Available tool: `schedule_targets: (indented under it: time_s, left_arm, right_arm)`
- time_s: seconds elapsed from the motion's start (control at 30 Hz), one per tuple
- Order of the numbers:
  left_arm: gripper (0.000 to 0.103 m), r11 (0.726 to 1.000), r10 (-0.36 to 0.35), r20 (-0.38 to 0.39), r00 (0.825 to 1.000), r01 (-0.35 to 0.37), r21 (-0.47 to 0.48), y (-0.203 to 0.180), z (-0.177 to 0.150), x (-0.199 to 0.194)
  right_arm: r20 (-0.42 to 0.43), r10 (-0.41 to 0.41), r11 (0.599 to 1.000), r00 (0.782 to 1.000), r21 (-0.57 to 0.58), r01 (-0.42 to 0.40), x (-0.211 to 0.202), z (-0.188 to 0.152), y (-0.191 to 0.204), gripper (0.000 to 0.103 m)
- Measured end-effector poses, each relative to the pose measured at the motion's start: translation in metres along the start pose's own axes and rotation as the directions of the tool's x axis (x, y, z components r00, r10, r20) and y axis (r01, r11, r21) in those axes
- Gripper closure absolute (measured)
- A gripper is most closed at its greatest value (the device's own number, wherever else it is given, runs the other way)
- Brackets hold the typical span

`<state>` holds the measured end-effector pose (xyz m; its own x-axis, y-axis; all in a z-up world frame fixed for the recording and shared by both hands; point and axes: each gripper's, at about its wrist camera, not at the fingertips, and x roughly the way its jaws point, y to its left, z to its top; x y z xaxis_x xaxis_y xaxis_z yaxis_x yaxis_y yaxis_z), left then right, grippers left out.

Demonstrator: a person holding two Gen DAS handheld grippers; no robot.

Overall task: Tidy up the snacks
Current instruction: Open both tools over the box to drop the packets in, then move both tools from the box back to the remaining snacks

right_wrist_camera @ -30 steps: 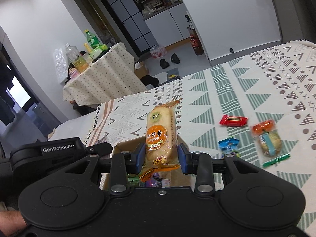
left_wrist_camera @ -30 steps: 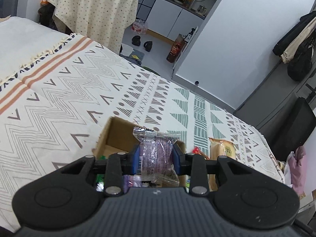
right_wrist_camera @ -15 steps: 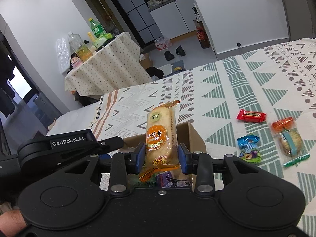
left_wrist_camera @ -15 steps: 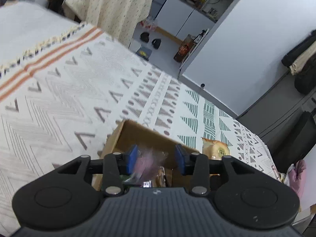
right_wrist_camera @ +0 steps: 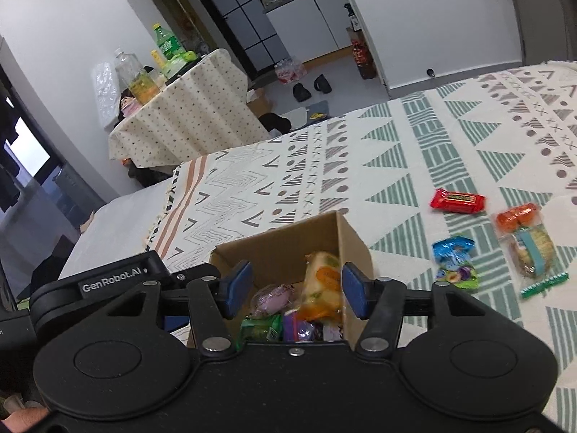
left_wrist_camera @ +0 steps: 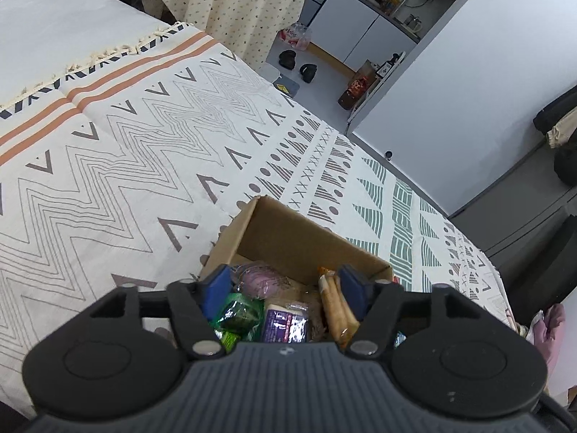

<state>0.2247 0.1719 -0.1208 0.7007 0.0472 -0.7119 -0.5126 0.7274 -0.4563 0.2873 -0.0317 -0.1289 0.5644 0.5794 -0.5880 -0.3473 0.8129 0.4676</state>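
An open cardboard box sits on the patterned bed cover and holds several snack packets. Directly above it my left gripper stands open with nothing between its blue pads. In the box lie a pink wrapped snack, a green packet and a purple packet. Also over the box, my right gripper is open; the orange rice-cracker packet is loose between its pads, blurred, dropping into the box. The same orange packet shows in the left wrist view.
On the cover right of the box lie a red bar, a blue candy packet and an orange-topped clear snack bag. The left gripper's black body is beside the box. A clothed side table stands beyond the bed.
Both grippers opened over the box. The left let go of the pink wrapped snack, which now lies inside; the right let go of the orange cracker packet, which is falling in.
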Motion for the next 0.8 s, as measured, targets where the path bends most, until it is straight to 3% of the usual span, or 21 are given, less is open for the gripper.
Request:
schedule_targets:
  time_s: [0.2,0.57,0.8]
  left_arm:
    - [0.02,1.0,-0.001,0.006,1.0,0.001,0.027,-0.012,-0.006,-0.006]
    - [0.019,0.992,-0.036,-0.003,0.999,0.036,0.124,-0.053,-0.028,-0.015]
    - [0.019,0.97,-0.088,0.001,0.996,0.086,0.229,-0.089,-0.038,-0.024]
  right_arm:
    - [0.016,-0.042,0.999,0.999,0.01,0.042,-0.02,-0.003,-0.018,0.039]
    - [0.051,-0.105,0.993,0.993,0.05,0.102,-0.06,-0.005,-0.063,0.034]
    - [0.065,-0.138,0.989,0.988,0.07,0.133,-0.076,-0.007,-0.09,0.031]
